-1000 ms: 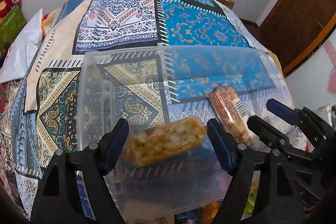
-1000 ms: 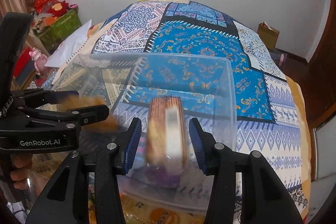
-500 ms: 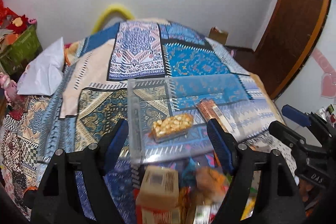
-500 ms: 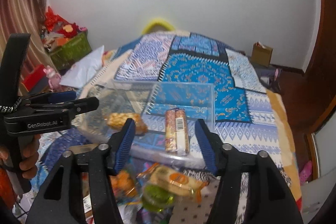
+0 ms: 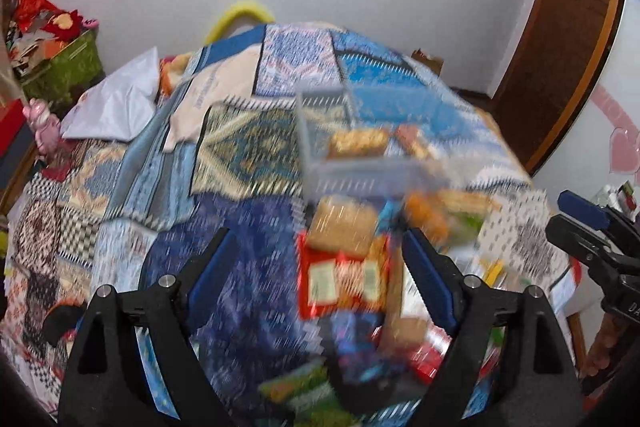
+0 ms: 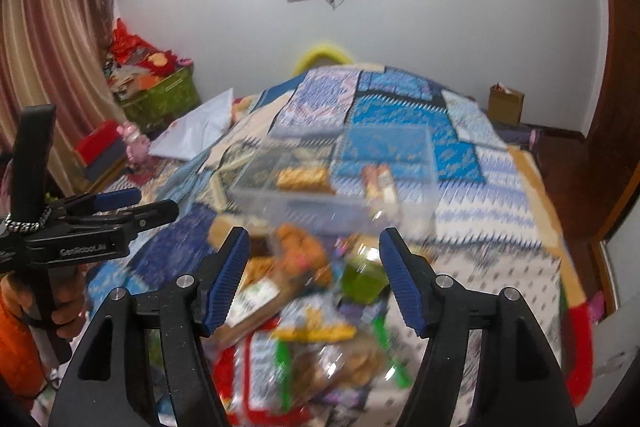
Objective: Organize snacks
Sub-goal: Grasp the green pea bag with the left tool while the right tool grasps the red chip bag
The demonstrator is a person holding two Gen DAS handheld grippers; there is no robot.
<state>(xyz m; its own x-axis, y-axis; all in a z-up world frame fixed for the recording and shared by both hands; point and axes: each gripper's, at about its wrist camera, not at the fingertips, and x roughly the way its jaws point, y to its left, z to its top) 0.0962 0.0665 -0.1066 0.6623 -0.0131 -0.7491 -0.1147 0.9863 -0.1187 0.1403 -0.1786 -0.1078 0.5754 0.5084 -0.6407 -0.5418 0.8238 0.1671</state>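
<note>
while two snacks, a peanut bar (image 6: 306, 179) and a biscuit pack (image 6: 380, 183), are already laid in the clear bin (image 6: 430, 163) mid-bed, a heap of snacks (image 6: 312, 307), too blurred for counting, is left at the bed's (image 6: 500, 227) near edge. nothing is held by the left gripper (image 5: 316, 275) or the right gripper (image 6: 314, 277), both jaws opening.

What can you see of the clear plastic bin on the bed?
The clear plastic bin is a rectangular, open-topped tub with see-through walls, sitting upright on the patchwork bedspread beyond the snack pile. Inside lie two wrapped snacks, apart: a yellowish bar crosswise and a brown pack lengthwise. Neither gripper touches it. Motion blur hides finer detail.
</note>
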